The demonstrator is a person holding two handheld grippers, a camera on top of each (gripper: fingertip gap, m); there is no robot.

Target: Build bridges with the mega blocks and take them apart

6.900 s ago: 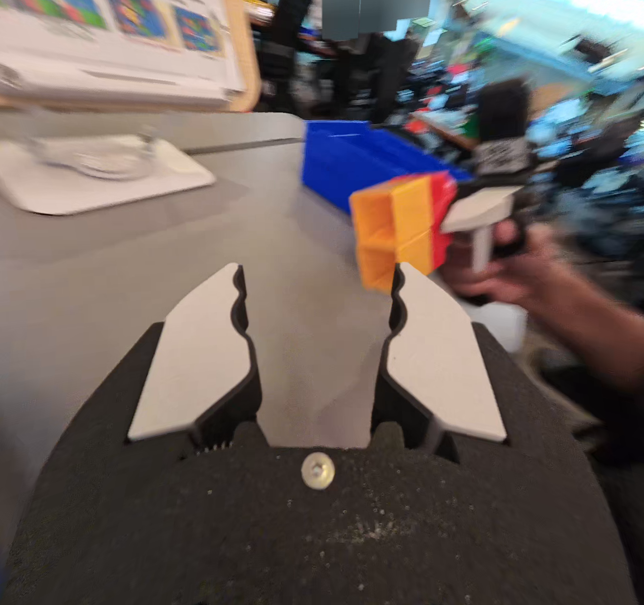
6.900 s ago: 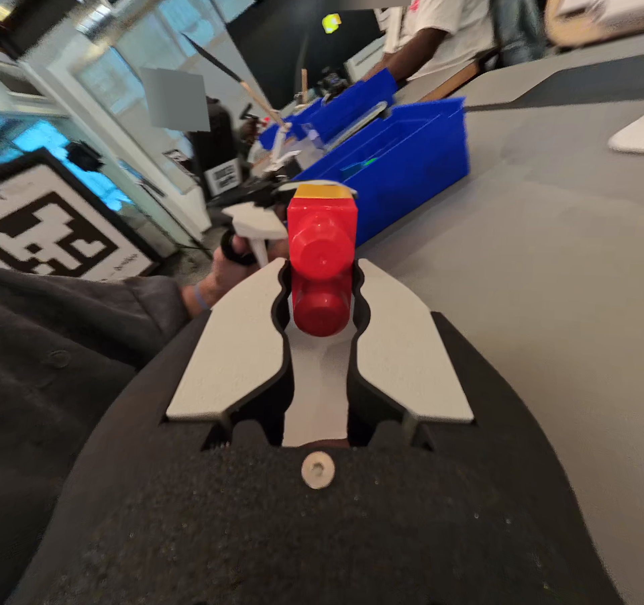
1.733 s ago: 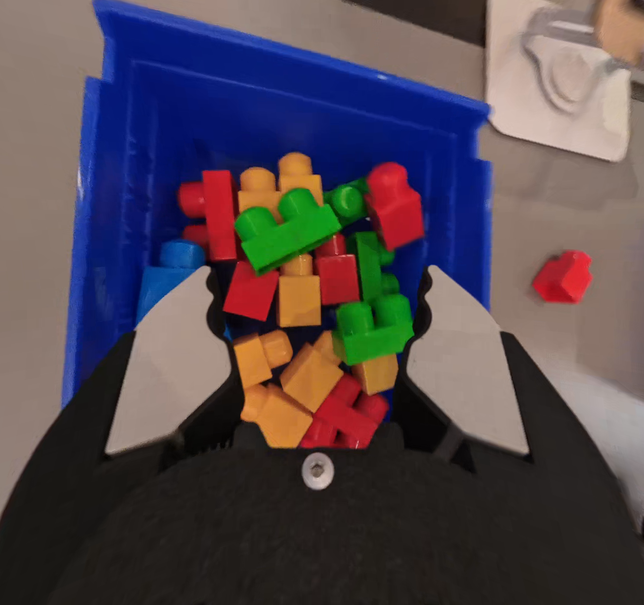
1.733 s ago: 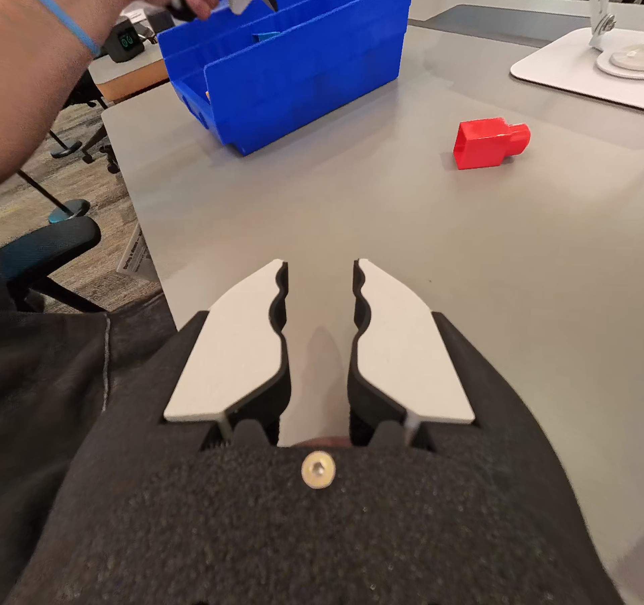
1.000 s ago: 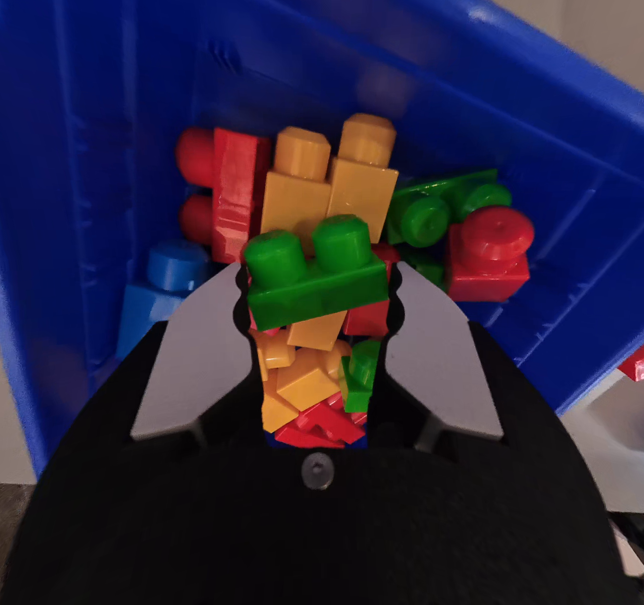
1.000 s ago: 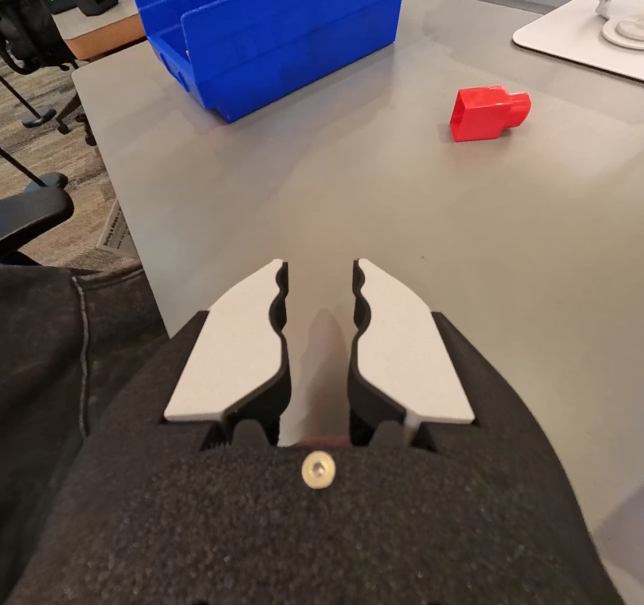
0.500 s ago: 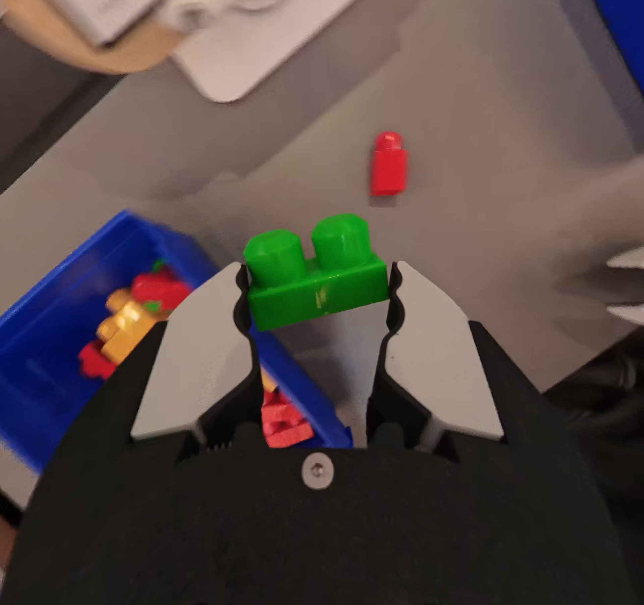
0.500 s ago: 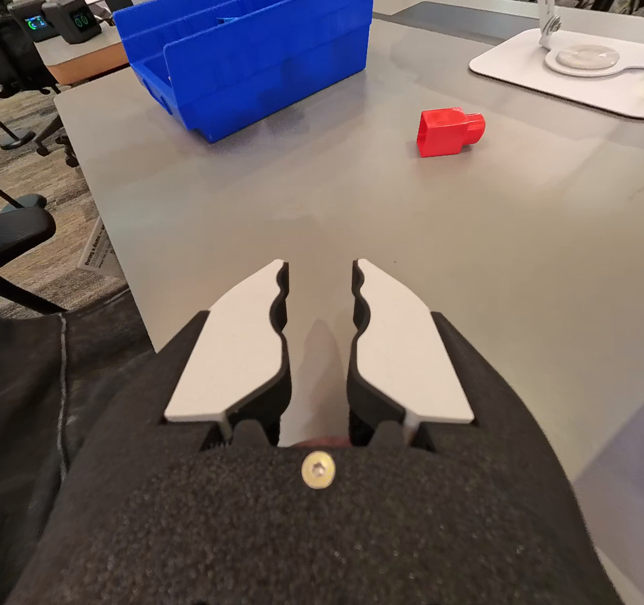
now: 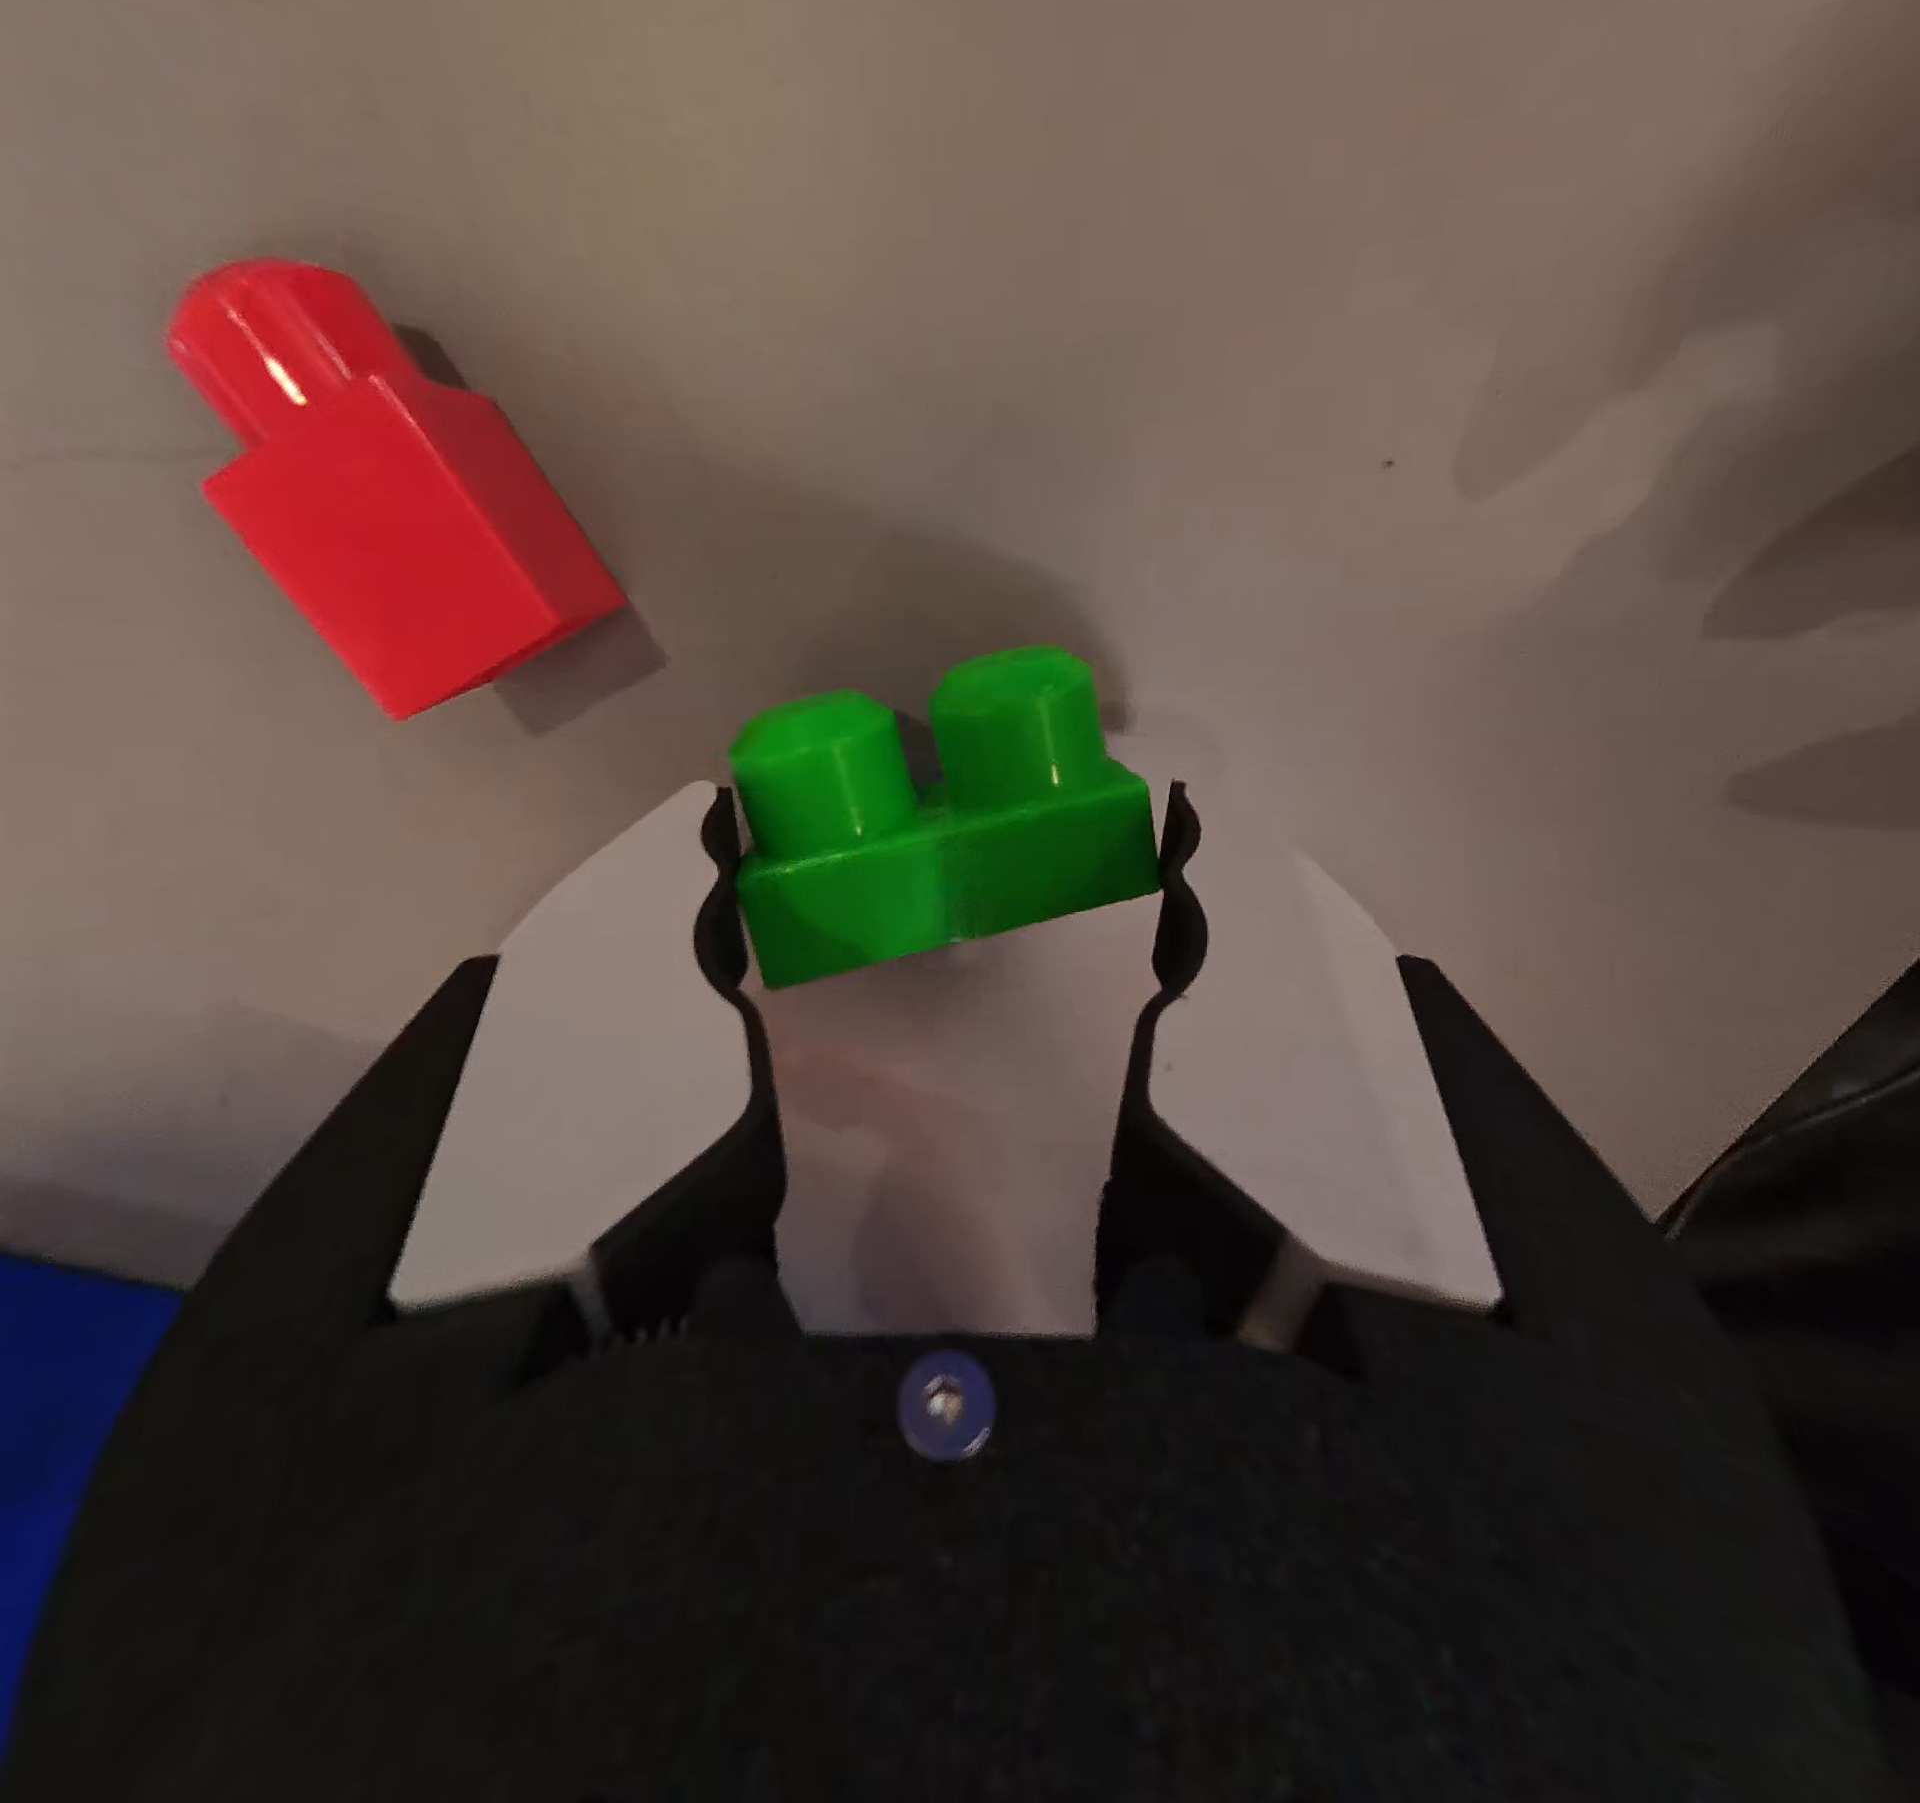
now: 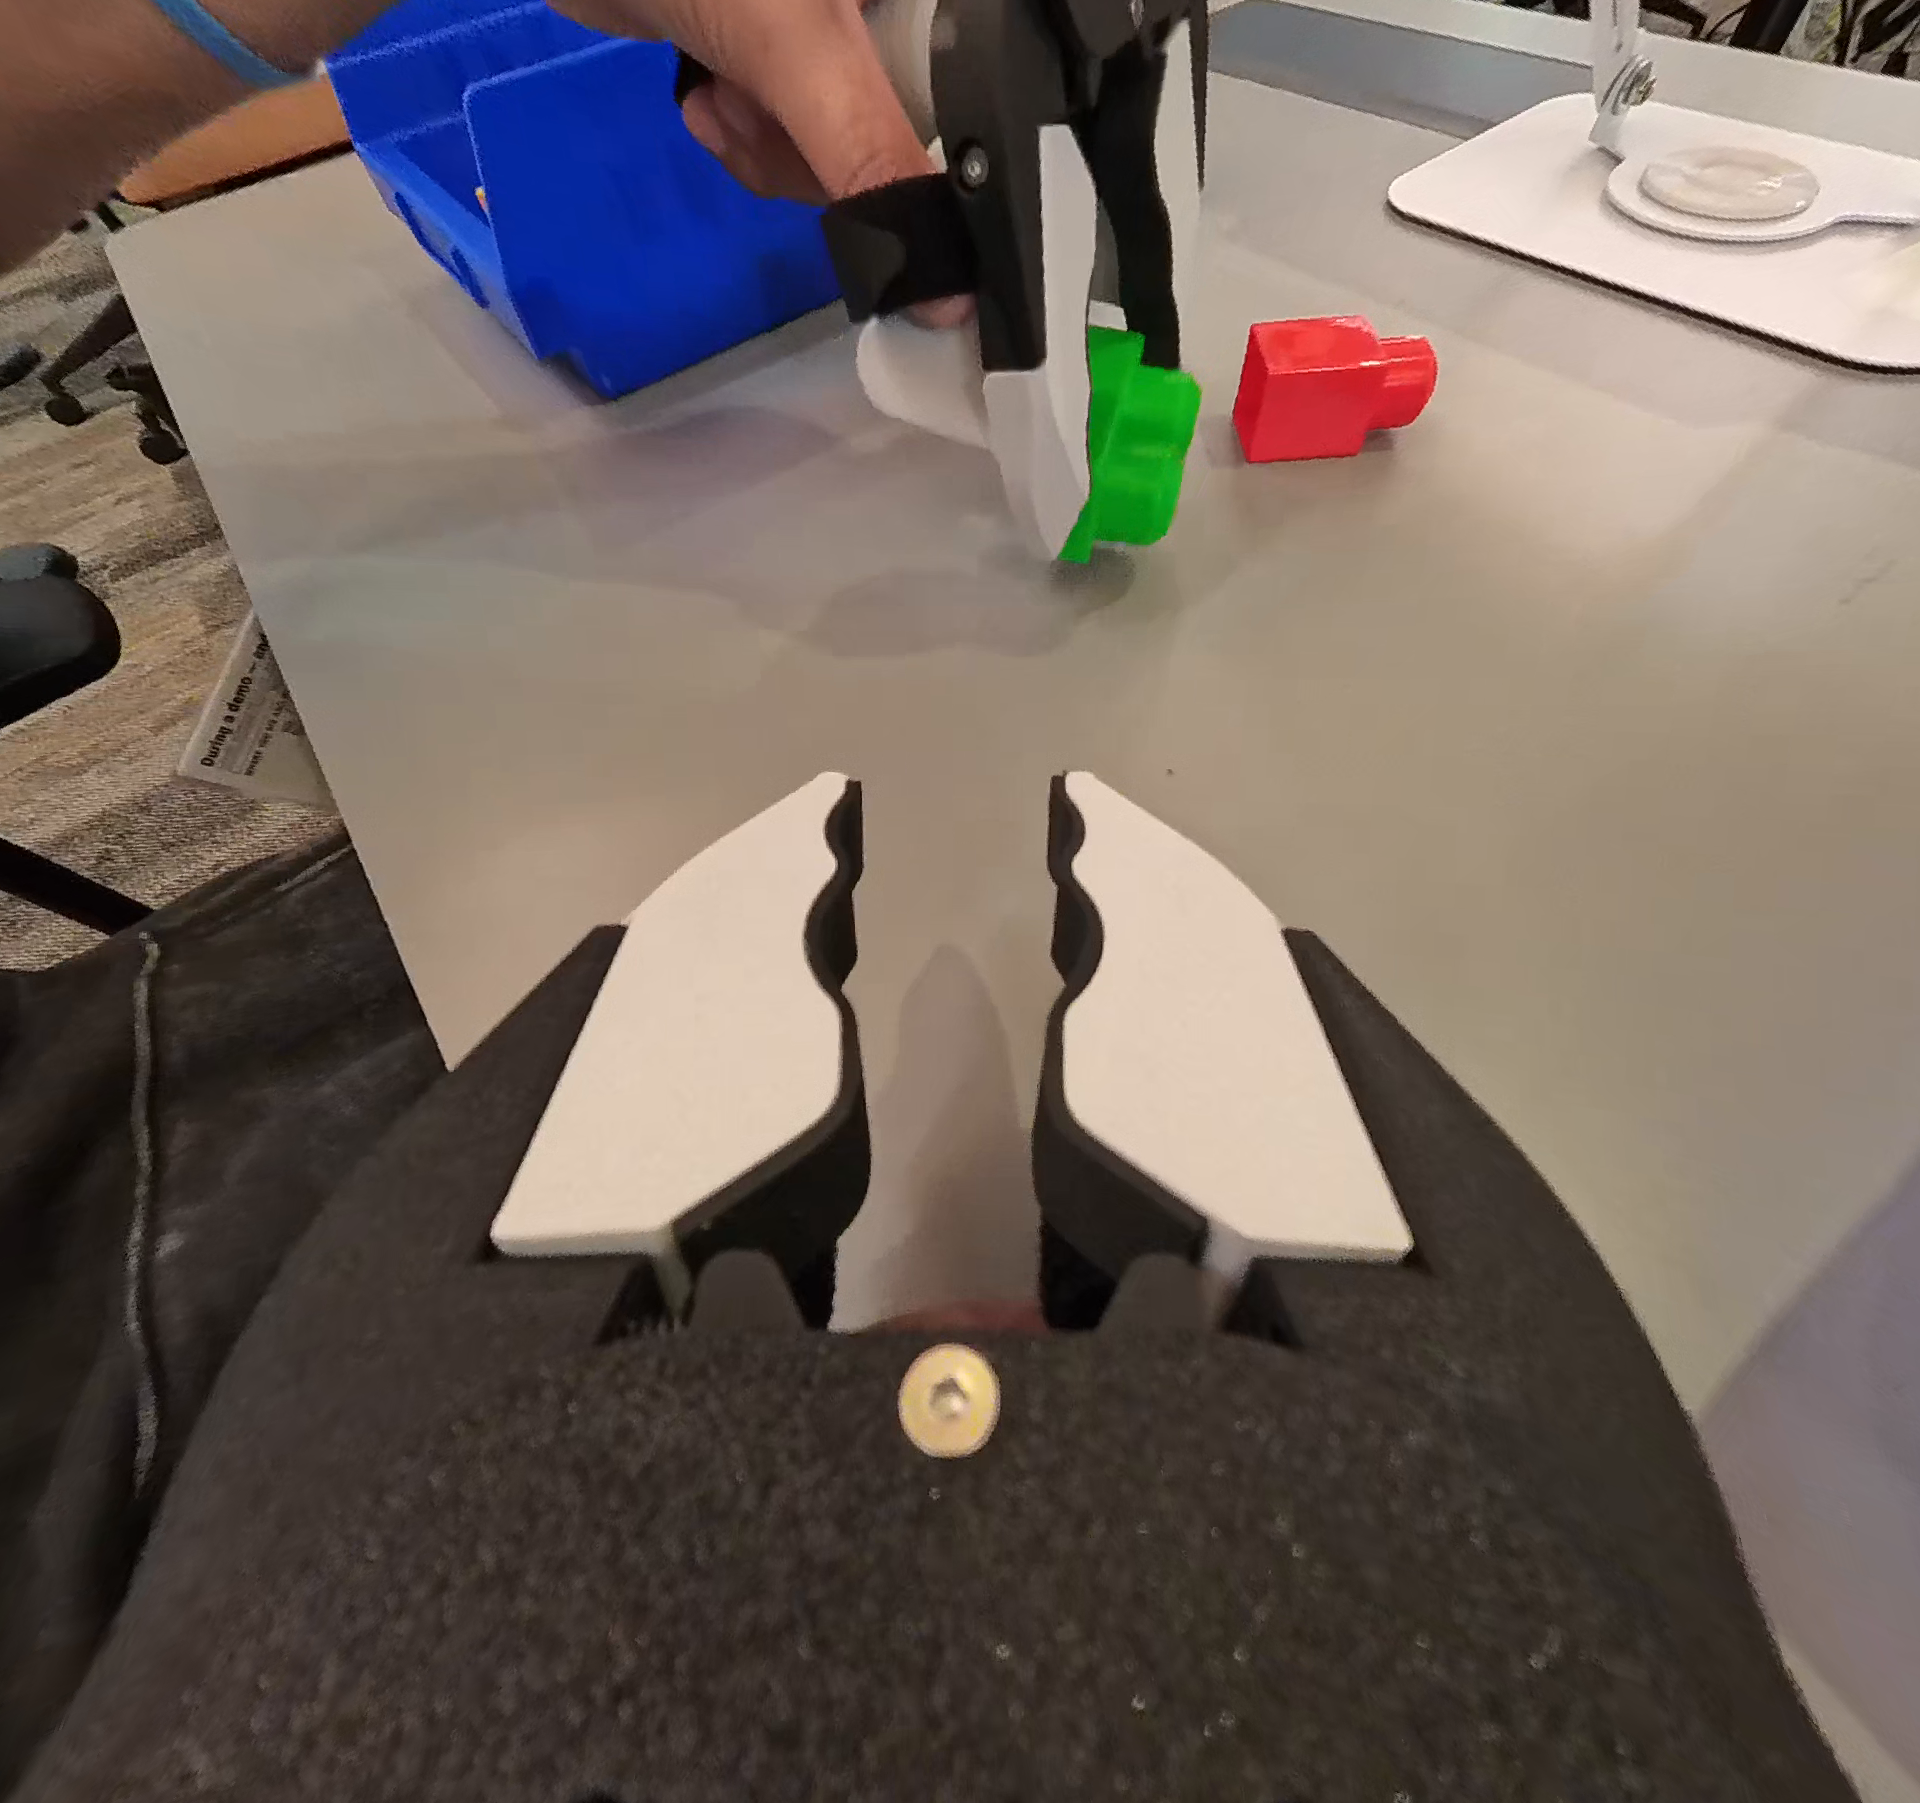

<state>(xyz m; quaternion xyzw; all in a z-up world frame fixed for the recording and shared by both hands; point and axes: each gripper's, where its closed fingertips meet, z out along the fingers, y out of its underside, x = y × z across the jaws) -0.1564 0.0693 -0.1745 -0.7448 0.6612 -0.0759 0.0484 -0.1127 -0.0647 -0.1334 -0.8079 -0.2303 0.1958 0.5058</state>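
My left gripper [image 9: 951,818] is shut on a green two-stud block [image 9: 940,844] and holds it down at the grey table, studs pointing away from me. A red one-stud block [image 9: 390,512] lies on its side up and to the left of it. In the right wrist view the left gripper [image 10: 1081,465] points down with the green block [image 10: 1132,449] low at the table, and the red block [image 10: 1325,387] lies just right of it. My right gripper [image 10: 954,818] is open and empty near the table's front edge.
A blue bin [image 10: 603,195] stands at the back left of the table; its corner shows in the left wrist view [image 9: 62,1306]. A white stand base [image 10: 1662,236] sits at the back right. A person's hand [image 10: 727,18] holds the left gripper. To the white stand base [image 10: 1662,236]: left tips about 25 centimeters, right tips about 40 centimeters.
My left gripper closed on the green block in the bin, lifted it out, and brought it down to the table beside the red block. The right gripper stayed open and almost still.
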